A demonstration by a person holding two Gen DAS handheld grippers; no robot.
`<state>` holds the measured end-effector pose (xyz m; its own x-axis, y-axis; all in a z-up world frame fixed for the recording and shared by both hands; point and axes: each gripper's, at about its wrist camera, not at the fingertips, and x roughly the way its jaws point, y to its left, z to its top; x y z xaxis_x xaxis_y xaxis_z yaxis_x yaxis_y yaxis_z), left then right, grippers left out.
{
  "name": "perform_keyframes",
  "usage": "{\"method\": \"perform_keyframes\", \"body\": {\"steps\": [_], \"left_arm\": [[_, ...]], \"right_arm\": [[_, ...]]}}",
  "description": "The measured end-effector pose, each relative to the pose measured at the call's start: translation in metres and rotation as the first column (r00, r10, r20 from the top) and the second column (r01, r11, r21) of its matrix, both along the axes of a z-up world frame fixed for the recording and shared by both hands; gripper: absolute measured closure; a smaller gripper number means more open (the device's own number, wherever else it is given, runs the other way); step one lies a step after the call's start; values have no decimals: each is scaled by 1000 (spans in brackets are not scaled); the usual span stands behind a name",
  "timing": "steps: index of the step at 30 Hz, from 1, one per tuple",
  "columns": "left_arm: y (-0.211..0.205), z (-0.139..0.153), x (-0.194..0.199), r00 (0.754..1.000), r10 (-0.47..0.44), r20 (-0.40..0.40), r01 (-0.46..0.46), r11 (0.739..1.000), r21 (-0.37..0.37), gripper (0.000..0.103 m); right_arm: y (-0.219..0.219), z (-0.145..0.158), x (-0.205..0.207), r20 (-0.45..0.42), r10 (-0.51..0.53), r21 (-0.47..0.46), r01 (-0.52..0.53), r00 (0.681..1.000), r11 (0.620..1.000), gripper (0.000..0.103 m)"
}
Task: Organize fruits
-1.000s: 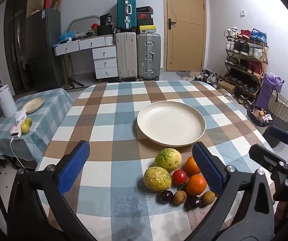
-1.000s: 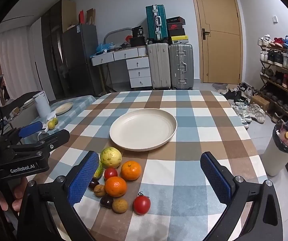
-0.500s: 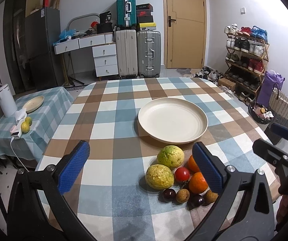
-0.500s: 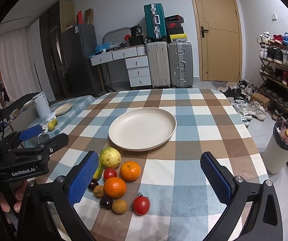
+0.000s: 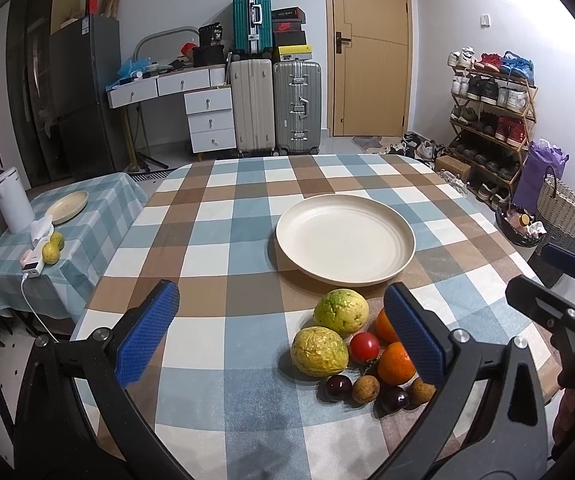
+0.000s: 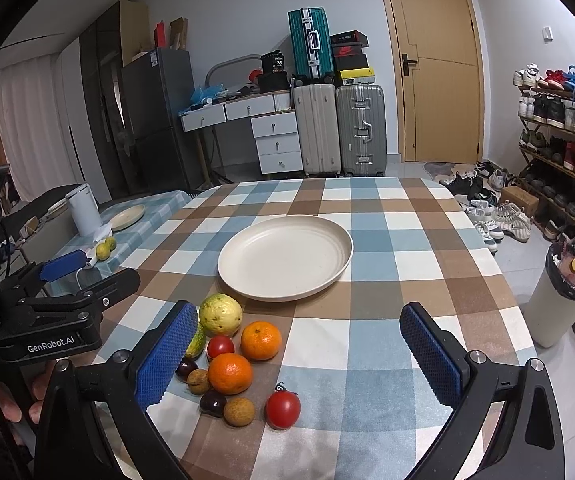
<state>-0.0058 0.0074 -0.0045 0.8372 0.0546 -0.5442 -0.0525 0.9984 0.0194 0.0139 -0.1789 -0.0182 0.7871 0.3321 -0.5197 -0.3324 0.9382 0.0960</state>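
A cream plate [image 5: 345, 239] [image 6: 285, 258] sits empty in the middle of the checked table. In front of it lies a pile of fruit: two yellow-green guavas [image 5: 340, 311] [image 6: 220, 314], two oranges [image 5: 396, 363] [image 6: 260, 340], a red tomato [image 5: 364, 346] [image 6: 220, 347], dark plums [image 5: 338, 387] and brown longans [image 6: 239, 411]. A second tomato [image 6: 282, 409] lies apart at the near right. My left gripper [image 5: 281, 332] is open and empty above the table, the fruit by its right finger. My right gripper [image 6: 299, 354] is open and empty above the fruit.
A side table [image 5: 87, 216] at the left holds a small plate, a white kettle [image 5: 12, 205] and two limes [image 5: 53, 247]. Suitcases [image 5: 275, 108], a desk and a door stand behind. A shoe rack [image 6: 559, 132] and a bin [image 6: 557, 300] are at the right.
Both grippers have drifted slightly; the fruit pile and plate sit a little lower and nearer in both views. Nothing was grasped, and the jaws stayed open.
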Motion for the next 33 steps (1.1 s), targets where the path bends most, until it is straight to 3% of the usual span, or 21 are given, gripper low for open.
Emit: {"method": "perform_keyframes", "body": {"steps": [23, 33], "left_arm": [[1, -8, 0, 1000, 4, -7, -4, 1000, -8, 1], [5, -15, 5, 1000, -8, -27, 7, 999, -49, 1]], "right_arm": [[0, 0, 0, -4, -1, 1, 1, 1000, 1000, 0], [0, -2, 0, -10, 1, 6, -1, 1000, 1000, 0]]}}
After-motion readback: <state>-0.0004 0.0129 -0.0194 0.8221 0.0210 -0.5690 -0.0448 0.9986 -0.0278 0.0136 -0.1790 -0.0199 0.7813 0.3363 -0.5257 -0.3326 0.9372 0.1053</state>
